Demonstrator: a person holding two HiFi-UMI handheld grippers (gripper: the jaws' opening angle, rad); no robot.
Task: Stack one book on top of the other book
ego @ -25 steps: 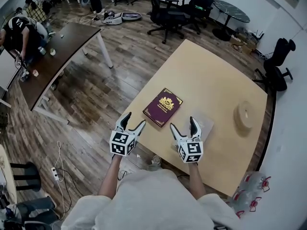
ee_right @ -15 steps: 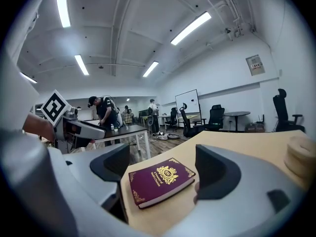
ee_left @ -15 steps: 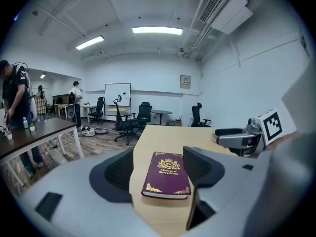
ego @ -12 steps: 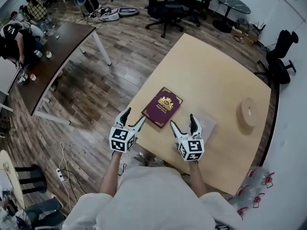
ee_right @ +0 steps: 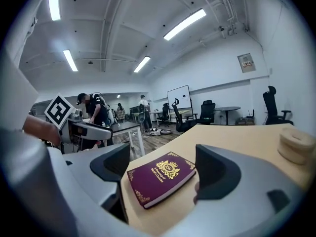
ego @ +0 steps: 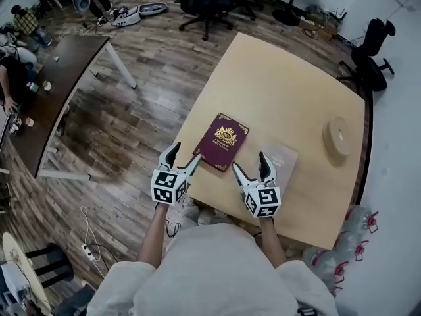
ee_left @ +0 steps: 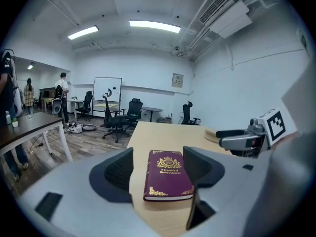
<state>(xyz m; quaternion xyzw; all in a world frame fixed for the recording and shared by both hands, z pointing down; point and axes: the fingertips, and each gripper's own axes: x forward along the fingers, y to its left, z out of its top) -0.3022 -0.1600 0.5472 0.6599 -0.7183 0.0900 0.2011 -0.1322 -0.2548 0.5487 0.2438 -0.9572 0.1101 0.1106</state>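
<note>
Lying flat and closed on the light wooden table [ego: 289, 84], near its front edge, a maroon book [ego: 223, 141] with a gold crest and gold corner ornaments is seen with its cover facing up. To its right, apart from it, a pale flat rectangular item [ego: 284, 155] is laid on the same table, and further right a round wooden disc [ego: 337, 139] is set near the far edge. The left gripper [ego: 185, 155] is held at the table's front edge, just beside the book's near left corner, with its jaws spread wide. In the left gripper view the book is framed in the gap between them but is touched by neither pad. The right gripper [ego: 250, 166] is held just right of the book's near end, at the near left corner of the pale item. Its jaws are likewise parted, and nothing is gripped. In the right gripper view the book is shown ahead of the open gap, clear of both pads. Beyond the table, a dark desk [ego: 59, 91] and black office chairs [ego: 210, 2] are placed on the wood floor.
</note>
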